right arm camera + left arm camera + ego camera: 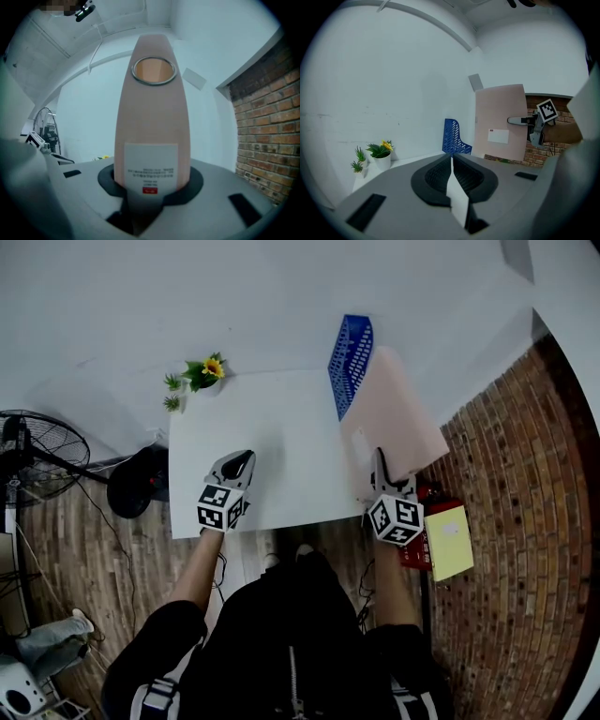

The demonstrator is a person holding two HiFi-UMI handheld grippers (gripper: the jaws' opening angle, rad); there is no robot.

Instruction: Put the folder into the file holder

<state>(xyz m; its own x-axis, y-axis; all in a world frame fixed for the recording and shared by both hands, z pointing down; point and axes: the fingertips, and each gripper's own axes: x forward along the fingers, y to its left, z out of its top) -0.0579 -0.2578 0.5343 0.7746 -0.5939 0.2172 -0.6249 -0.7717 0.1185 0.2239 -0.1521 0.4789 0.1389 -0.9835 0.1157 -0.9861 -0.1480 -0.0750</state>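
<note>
One black wire-cage fan (37,451) stands at the far left on the wood-plank floor. Next, at the white table's (281,442) back left corner, sit small potted plants (202,373), one with a yellow flower.

The left gripper (242,461) hovers over the table's near left part. Its ribbed black pads meet at the tips and nothing is between them.

At the table's back right stands the file holder (350,357). It is blue perforated plastic, with a tall curved back and a low open tray in front, and it has nothing in it.

Just right of it is the folder (398,413), a pale pink lever-arch binder with smooth, matte board covers. It is lifted over the table's right edge, with its broad face turned to the left. In the head view its far corner overlaps the holder; I cannot tell whether they touch. Its narrow spine carries a metal-rimmed round finger hole near the top, and lower down a white rectangular label with fine print and a small red mark.

The right gripper (380,470) clamps that spine at its lower end, jaws held partly apart by its thickness.

Further right, below the table edge, a flat yellow pad (448,542) lies on something red. Beyond it runs rough red brick.
</note>
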